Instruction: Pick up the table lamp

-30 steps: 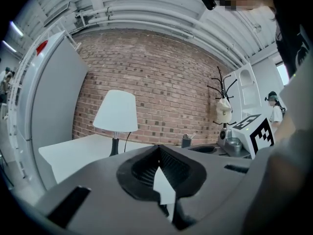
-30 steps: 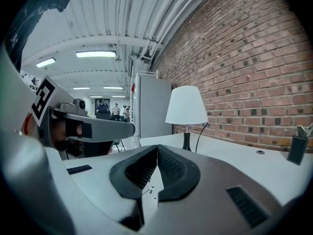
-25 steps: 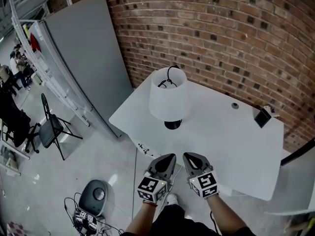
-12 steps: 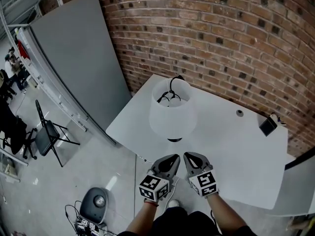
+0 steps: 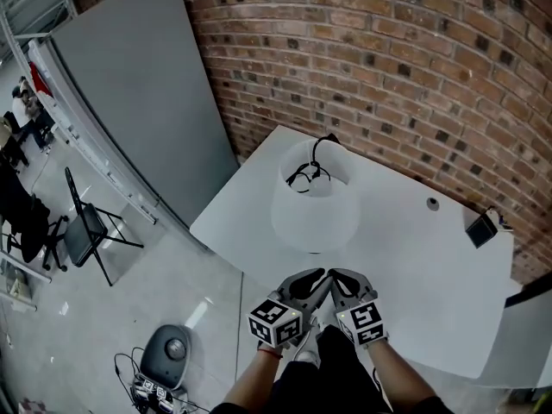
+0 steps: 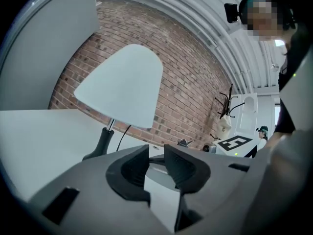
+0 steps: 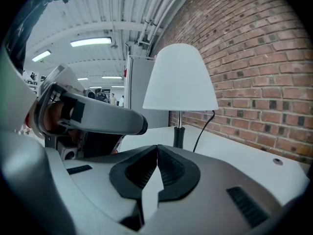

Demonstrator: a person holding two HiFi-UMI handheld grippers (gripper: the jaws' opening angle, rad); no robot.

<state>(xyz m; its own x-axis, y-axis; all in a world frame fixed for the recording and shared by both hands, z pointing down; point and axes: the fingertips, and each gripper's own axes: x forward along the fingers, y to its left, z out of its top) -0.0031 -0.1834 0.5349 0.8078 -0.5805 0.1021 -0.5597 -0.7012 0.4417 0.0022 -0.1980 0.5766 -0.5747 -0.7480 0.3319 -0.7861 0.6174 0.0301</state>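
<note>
The table lamp (image 5: 315, 203) is seen standing upright on the white tabletop (image 5: 414, 274), toward its far side and close to the brick wall (image 5: 414, 67); its white shade is carried on a slim stem over a black base, and a black cord (image 7: 203, 129) is led from the base toward the wall. The left gripper (image 6: 156, 151) is held low at the near edge of the tabletop, just short of the lamp and not touching it; its fingers (image 6: 186, 169) are parting, and nothing is found between them. The right gripper (image 7: 157, 150) is held just beside it, also clear of the lamp, with its fingers (image 7: 171, 171) pressed together on nothing. A small black box (image 5: 482, 228) is set at the far right corner of the tabletop. A grey panel (image 5: 147, 84) is leaned against the wall at the left, and a folding chair (image 5: 86, 231) is placed on the floor beyond it.
</note>
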